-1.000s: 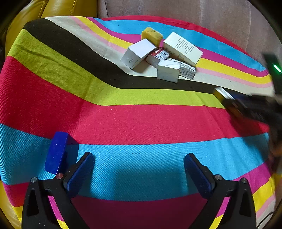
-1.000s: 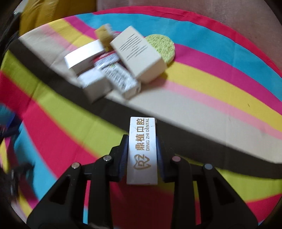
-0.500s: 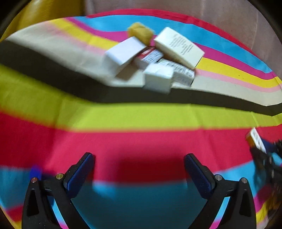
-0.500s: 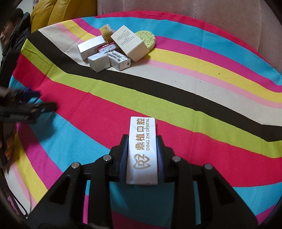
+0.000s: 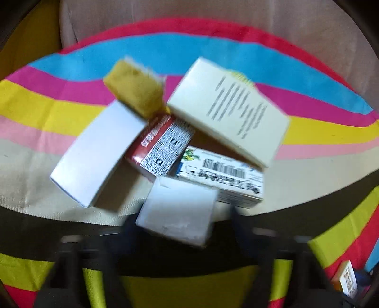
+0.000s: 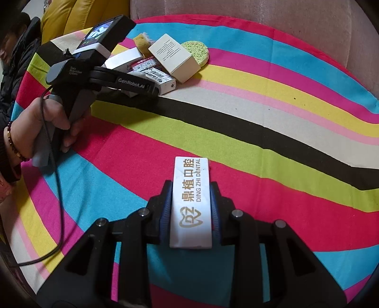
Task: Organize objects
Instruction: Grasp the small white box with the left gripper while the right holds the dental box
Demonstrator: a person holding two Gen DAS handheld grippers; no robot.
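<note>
A pile of boxes lies at the far side of the striped cloth [image 6: 260,132]: a small white box [image 5: 176,213] in front, a barcode box [image 5: 225,175], a red box [image 5: 161,142], a long white box [image 5: 94,154], a cream box [image 5: 227,113] and a yellow sponge [image 5: 137,90]. My left gripper [image 5: 182,225] is blurred. Its jaws are closing with the small white box between them, and a gap still shows on the right side. My right gripper [image 6: 190,187] is shut on a white dental box [image 6: 191,201], held above the cloth's near part.
A green round sponge [image 6: 197,53] lies behind the cream box. A hand [image 6: 47,123] holds the left gripper's handle, and its cable [image 6: 56,213] trails over the cloth's left edge. A beige sofa back [image 6: 260,14] and a yellow cushion [image 6: 71,16] stand behind. A person sits at far left.
The left gripper has moved forward up to the pile, and its jaws have narrowed around the small white box. The right gripper drew back from the pile, then held still with its box.
</note>
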